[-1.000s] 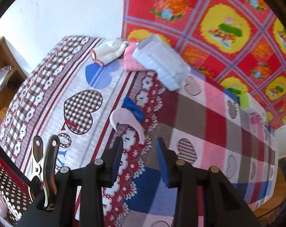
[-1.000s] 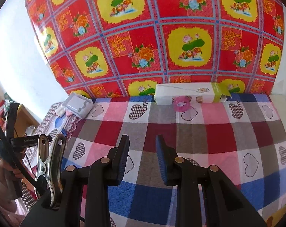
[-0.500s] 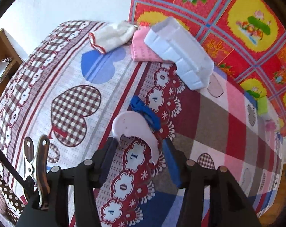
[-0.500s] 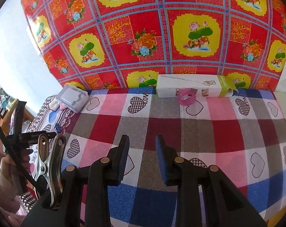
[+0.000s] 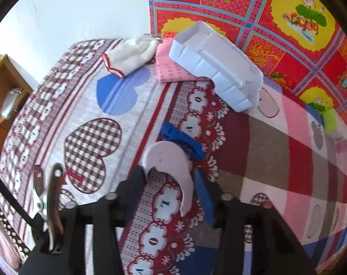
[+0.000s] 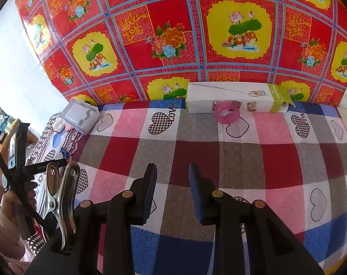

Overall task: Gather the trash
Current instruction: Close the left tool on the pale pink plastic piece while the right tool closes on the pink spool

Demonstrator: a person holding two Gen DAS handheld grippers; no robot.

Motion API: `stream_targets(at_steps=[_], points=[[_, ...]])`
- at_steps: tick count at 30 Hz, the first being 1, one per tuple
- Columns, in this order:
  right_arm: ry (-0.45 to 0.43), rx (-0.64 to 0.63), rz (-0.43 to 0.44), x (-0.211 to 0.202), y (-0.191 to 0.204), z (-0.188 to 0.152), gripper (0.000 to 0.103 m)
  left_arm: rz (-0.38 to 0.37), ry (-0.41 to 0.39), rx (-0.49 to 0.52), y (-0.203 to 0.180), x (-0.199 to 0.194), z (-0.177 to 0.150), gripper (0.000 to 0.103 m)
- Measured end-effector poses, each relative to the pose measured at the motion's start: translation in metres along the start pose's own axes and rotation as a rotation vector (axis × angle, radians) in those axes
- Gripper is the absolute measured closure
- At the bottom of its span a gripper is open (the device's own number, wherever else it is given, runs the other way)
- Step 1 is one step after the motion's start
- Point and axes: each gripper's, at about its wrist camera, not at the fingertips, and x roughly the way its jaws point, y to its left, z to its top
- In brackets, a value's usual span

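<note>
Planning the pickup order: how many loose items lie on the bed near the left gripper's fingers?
2: a pink curved piece between the fingers, and a blue scrap touching its far edge. More may be hidden.

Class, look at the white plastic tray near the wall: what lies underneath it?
The white plastic tray rests partly on a folded pink cloth and the patterned bedspread. Anything else under it is hidden.
</note>
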Motion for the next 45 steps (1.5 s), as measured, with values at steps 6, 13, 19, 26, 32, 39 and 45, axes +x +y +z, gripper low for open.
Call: stream_targets(at_steps=[6,13,19,26,32,39,45], points=[[0.014,0.009,0.01,0.013,-0.005,0.007,0.07,-0.006,-0.001,-0.014,0.0,0.001,0.003,0.062],[0.013,-0.004,-0.002,0.028,-0.009,0.019,0.07,-0.063,-0.011,-0.043,-0.001,-0.012,0.001,0.062],[0.006,-0.008,-0.043,0.052,-0.017,0.035,0.07,-0.102,-0.018,-0.055,-0.003,-0.024,-0.002,0.062],[0.024,0.017,-0.112,0.081,-0.036,0.046,0.07,-0.127,-0.022,-0.06,-0.004,-0.033,-0.007,0.062],[0.033,0.081,-0.121,0.098,-0.054,0.053,0.07,-0.143,-0.014,-0.054,-0.008,-0.034,-0.011,0.062],[0.022,0.068,-0.163,0.116,-0.057,0.066,0.07,-0.156,-0.004,-0.038,-0.014,-0.033,-0.012,0.062],[0.01,0.077,-0.176,0.122,-0.062,0.07,0.077,-0.166,0.003,-0.03,-0.017,-0.032,-0.012,0.062]])
